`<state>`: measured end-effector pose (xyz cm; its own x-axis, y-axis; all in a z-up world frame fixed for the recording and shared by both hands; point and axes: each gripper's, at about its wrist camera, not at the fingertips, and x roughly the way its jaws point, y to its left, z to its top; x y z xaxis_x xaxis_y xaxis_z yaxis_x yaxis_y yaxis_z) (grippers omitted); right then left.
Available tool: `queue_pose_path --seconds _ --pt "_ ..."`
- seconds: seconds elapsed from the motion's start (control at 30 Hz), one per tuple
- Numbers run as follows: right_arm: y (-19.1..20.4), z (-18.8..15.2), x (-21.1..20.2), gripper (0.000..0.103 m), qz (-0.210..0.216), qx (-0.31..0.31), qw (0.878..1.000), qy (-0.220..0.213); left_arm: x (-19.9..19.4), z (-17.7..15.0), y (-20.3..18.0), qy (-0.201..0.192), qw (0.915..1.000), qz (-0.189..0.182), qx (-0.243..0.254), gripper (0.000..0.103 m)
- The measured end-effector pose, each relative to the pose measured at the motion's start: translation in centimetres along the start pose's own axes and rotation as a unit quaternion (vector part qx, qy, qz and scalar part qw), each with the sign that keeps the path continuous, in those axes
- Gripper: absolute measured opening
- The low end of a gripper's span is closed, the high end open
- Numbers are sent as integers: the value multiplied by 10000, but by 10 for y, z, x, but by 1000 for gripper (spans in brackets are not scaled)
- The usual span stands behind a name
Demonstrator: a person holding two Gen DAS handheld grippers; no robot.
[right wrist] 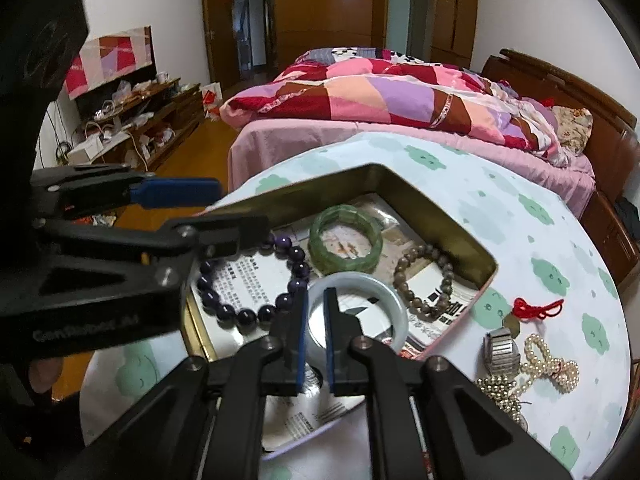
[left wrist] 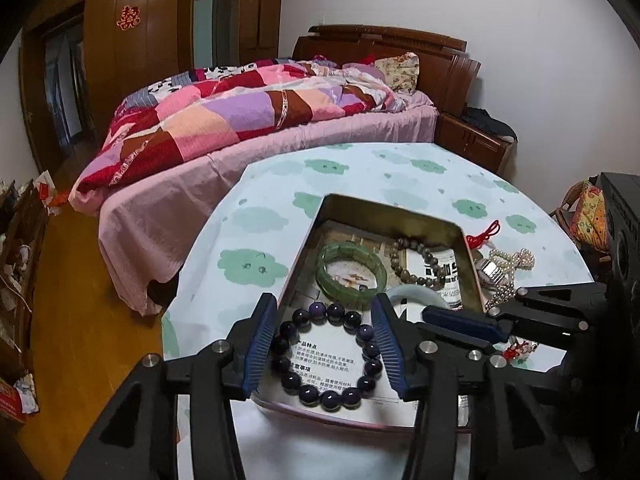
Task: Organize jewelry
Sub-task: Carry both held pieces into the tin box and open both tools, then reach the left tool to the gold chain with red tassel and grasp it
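Observation:
An open metal tin (left wrist: 384, 206) lined with printed paper sits on the round table. Inside, a dark purple bead bracelet (left wrist: 308, 394) lies flat between the blue pads of my left gripper (left wrist: 324, 308), which stands open around it without pressing on it. Farther in are a green jade bracelet (left wrist: 350, 270) and a brown bead bracelet (left wrist: 420, 260). My right gripper (right wrist: 316, 296) is shut on the near rim of a pale bluish-white bangle (right wrist: 384, 292), held over the tin's near right part. In the left wrist view the right gripper's blue pad (left wrist: 464, 322) crosses in from the right.
To the right of the tin, on the cloud-print tablecloth (right wrist: 532, 216), lie a metal watch (right wrist: 500, 348), a pearl strand (right wrist: 552, 364), a gold bead chain (right wrist: 500, 392) and a red knotted cord (right wrist: 534, 308). A bed with a patchwork quilt (left wrist: 240, 120) stands just beyond the table.

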<state>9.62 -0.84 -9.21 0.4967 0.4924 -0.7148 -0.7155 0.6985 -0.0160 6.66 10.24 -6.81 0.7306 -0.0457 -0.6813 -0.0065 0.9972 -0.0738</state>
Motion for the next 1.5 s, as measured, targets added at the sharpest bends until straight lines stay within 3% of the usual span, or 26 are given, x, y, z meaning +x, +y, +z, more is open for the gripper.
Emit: queue_pose_path --seconds 0.1,0.13,0.17,0.5,0.9,1.2,1.5 --pt "-4 -1 -11 32 29 64 9999 -101 -2 1 3 -16 10000 28 -17 50" --pt "-7 -3 -17 42 26 127 9998 -154 -3 2 4 -23 10000 66 -38 50" --pt "-10 -4 -22 45 3 178 9997 -191 -3 2 6 -20 9999 104 -53 50" --pt "-56 -35 -51 49 -464 766 9958 -186 -3 1 1 -3 9999 145 -39 50" --pt "-132 -92 -73 53 -1249 1754 9765 88 -13 -3 -76 -64 9972 -352 654 50" --pt "-134 -109 -71 53 -1239 1755 9766 105 -6 -5 -136 -10 9895 -615 1311 50" --pt "-140 -120 -74 53 -1227 1911 9738 80 30 -8 -173 420 9825 -836 1613 50"
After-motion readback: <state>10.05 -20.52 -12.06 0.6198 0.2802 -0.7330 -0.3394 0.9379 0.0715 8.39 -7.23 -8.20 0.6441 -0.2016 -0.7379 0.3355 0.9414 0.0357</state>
